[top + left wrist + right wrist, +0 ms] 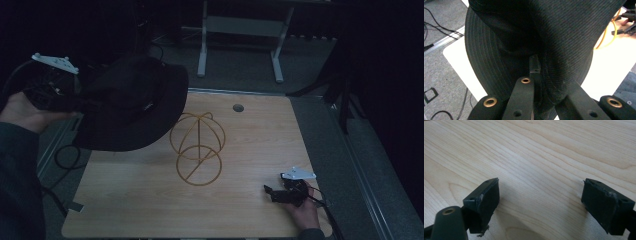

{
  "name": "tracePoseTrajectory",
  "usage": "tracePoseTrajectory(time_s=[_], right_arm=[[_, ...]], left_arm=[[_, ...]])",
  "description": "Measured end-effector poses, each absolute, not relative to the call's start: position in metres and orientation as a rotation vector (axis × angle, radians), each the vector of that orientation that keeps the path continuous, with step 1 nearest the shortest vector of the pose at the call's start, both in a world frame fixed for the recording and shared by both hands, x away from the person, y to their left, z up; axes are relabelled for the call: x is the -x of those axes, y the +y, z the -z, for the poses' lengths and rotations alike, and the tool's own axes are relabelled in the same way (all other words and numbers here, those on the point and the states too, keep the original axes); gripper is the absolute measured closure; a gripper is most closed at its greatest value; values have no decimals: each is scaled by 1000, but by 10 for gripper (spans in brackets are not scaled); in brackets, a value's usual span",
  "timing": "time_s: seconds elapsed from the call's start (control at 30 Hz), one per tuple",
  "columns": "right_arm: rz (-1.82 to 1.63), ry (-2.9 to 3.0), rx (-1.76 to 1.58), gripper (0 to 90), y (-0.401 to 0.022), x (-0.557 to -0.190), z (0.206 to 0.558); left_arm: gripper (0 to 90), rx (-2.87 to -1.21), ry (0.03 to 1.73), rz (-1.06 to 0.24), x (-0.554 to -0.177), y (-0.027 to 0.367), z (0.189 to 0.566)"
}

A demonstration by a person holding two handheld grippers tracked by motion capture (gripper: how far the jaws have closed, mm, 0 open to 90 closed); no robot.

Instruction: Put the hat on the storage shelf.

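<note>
**Over the bench's left edge, a black hat held aloft**

From the high view, the person's left hand [22, 112] is raised at the left, above the bench's [150, 210] edge, with the left gripper [82, 102] pointing toward the middle. A black brimmed hat [132, 102] hangs from its tip, off the bench, brim tilted. Just beyond the hat, a yellow wire stand [198, 150] of hoops on a ring base sits near the bench's centre, bare of any load. The right hand [305, 210] lies low at the near right corner, its right gripper [272, 192] close to the wood and aimed left, well apart from the stand.

In the left gripper view, the left gripper [544, 82] is pinching a fold of the hat [564, 32], its jaws pressed on the cloth from both sides. The stand [610, 32] peeks out past the hat's right edge.

In the right gripper view, the right gripper [540, 195] is spread wide, bare bench [536, 150] between its jaws.
</note>
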State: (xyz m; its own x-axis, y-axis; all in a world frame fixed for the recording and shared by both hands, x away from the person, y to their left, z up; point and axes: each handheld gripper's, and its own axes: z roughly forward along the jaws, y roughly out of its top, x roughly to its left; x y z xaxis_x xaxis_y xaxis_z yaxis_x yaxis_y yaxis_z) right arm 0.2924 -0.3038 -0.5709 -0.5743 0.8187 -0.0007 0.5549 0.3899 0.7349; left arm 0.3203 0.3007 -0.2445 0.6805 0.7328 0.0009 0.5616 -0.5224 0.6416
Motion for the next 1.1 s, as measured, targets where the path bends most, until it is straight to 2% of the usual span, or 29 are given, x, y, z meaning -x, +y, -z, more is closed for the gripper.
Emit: tracePoseTrajectory(time_s=[1.1], right_arm=[[-1003, 2289, -1190, 148, -304, -292, 571]], left_arm=[[883, -2297, 834, -237, -313, 279, 240]])
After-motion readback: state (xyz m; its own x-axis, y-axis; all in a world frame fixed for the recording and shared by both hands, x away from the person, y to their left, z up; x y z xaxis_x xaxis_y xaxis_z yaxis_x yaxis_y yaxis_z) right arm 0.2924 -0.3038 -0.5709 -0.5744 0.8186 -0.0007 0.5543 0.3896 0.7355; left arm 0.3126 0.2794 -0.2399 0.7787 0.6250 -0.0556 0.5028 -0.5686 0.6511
